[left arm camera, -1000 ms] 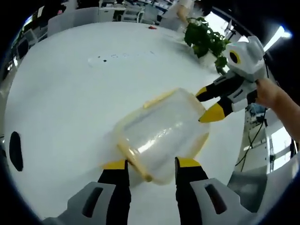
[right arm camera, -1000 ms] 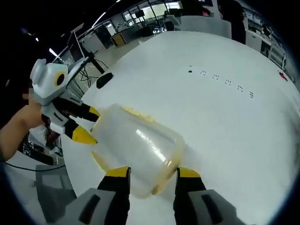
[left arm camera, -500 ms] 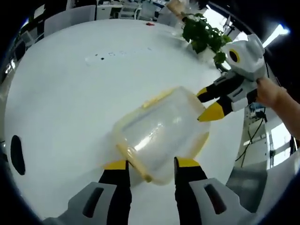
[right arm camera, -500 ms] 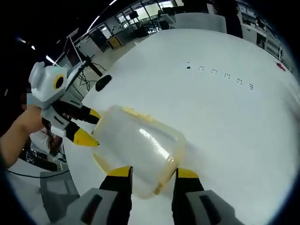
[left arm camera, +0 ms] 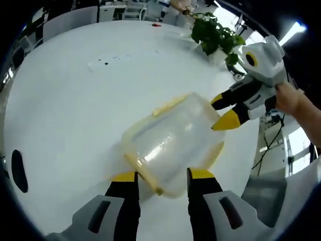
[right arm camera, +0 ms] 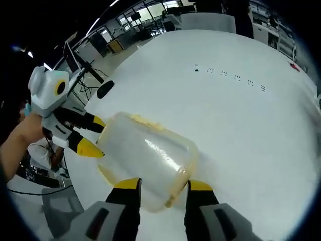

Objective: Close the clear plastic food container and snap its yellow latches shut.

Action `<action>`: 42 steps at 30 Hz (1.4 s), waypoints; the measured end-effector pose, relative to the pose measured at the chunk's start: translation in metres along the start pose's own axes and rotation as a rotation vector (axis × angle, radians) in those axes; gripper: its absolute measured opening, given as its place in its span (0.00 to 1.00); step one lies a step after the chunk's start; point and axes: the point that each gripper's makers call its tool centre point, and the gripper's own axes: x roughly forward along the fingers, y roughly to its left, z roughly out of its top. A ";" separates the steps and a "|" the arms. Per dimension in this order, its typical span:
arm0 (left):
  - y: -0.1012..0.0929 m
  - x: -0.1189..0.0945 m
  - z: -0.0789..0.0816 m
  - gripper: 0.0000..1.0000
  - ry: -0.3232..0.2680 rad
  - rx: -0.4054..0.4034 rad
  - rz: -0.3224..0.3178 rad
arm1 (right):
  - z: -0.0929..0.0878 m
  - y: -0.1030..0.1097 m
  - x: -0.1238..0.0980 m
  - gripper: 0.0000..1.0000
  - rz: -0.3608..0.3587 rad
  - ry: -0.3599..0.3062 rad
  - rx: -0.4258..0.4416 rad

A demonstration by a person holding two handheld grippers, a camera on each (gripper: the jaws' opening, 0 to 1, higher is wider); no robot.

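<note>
In the left gripper view, the clear container [left arm camera: 168, 143] sits on the white table [left arm camera: 65, 110], its near end just ahead of the left gripper [left arm camera: 161, 175], whose jaws stand spread on either side of that end, clamping nothing that can be seen. The lid appears to be down on the box. A yellow latch [left arm camera: 143, 173] runs along the near short end and looks unsnapped, though that is hard to confirm. Another yellow latch [left arm camera: 170, 104] shows on the far long side. To the right, the right gripper [left arm camera: 220, 111] meets the box's far end, its jaws parted.

In the right gripper view, the left gripper [right arm camera: 93, 135] comes in from the left at the box's far end, and the right gripper [right arm camera: 160, 185] straddles the near end, jaws apart.

By this reading the closing is done and the latching remains.

The box's long axis runs from one gripper to the other, near-left to far-right in the left gripper view.
</note>
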 end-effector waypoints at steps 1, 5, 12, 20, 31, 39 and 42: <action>0.000 0.000 0.000 0.34 0.000 -0.001 0.000 | 0.003 -0.001 0.001 0.32 -0.001 -0.003 0.004; 0.001 0.000 0.001 0.35 -0.012 -0.014 -0.001 | 0.003 -0.001 0.000 0.33 -0.025 -0.014 -0.008; 0.001 -0.001 0.002 0.36 -0.044 0.031 0.016 | 0.000 -0.004 -0.005 0.31 -0.022 -0.018 -0.020; -0.003 -0.012 0.007 0.38 -0.061 0.129 0.019 | 0.003 0.000 -0.016 0.34 -0.071 -0.005 -0.143; -0.002 -0.025 0.001 0.40 0.000 0.332 0.052 | 0.003 0.007 -0.024 0.33 -0.092 0.041 -0.373; -0.004 -0.036 0.012 0.37 0.002 0.432 0.050 | 0.011 0.022 -0.024 0.33 -0.056 0.045 -0.506; -0.006 -0.036 0.013 0.35 0.017 0.478 0.044 | 0.013 0.025 -0.023 0.33 -0.049 0.054 -0.543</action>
